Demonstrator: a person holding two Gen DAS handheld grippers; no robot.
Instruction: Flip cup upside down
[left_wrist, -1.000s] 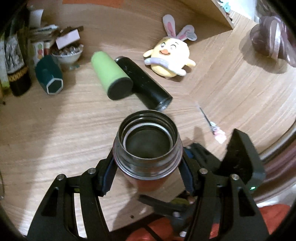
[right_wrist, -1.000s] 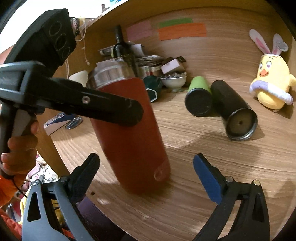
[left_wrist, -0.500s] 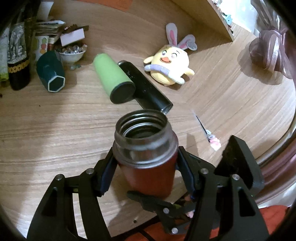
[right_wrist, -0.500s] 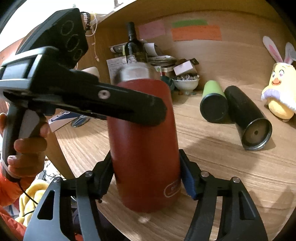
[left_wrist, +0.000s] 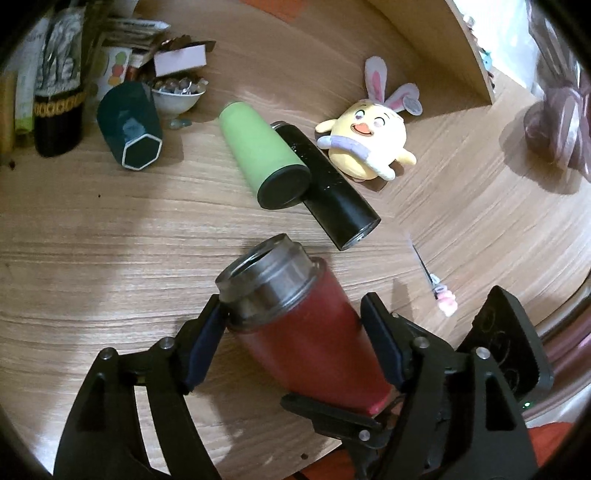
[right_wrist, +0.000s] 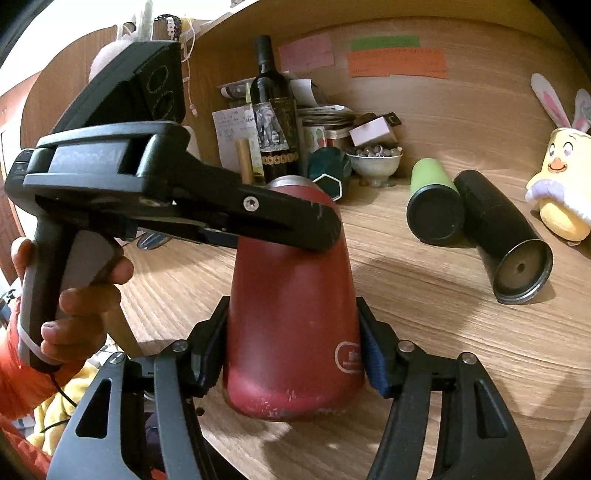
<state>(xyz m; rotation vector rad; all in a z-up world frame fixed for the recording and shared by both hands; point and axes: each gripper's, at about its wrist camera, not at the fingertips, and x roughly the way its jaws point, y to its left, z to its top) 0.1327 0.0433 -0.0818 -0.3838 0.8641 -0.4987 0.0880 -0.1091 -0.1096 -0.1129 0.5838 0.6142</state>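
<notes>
The red metal cup (left_wrist: 314, 343) with a steel rim is lifted off the wooden table and tilted, its open mouth toward the far left. My right gripper (right_wrist: 291, 354) is shut on the cup's lower body (right_wrist: 291, 317). My left gripper (left_wrist: 295, 332) sits around the cup near the rim; its left pad touches the rim, while the right pad stands a little off the body. In the right wrist view the left gripper's finger (right_wrist: 258, 218) crosses in front of the cup's top.
A green tumbler (left_wrist: 264, 162) and a black tumbler (left_wrist: 328, 188) lie on their sides beyond the cup. A dark green hexagonal cup (left_wrist: 129, 125), a bowl (left_wrist: 179, 98), a wine bottle (right_wrist: 273, 110), a plush chick (left_wrist: 365, 140) and a pen (left_wrist: 432, 280) stand around. The table edge is close.
The right gripper has closed on the cup's lower body. The cup has risen and tipped from upright to tilted. The left gripper's jaws have loosened around the rim.
</notes>
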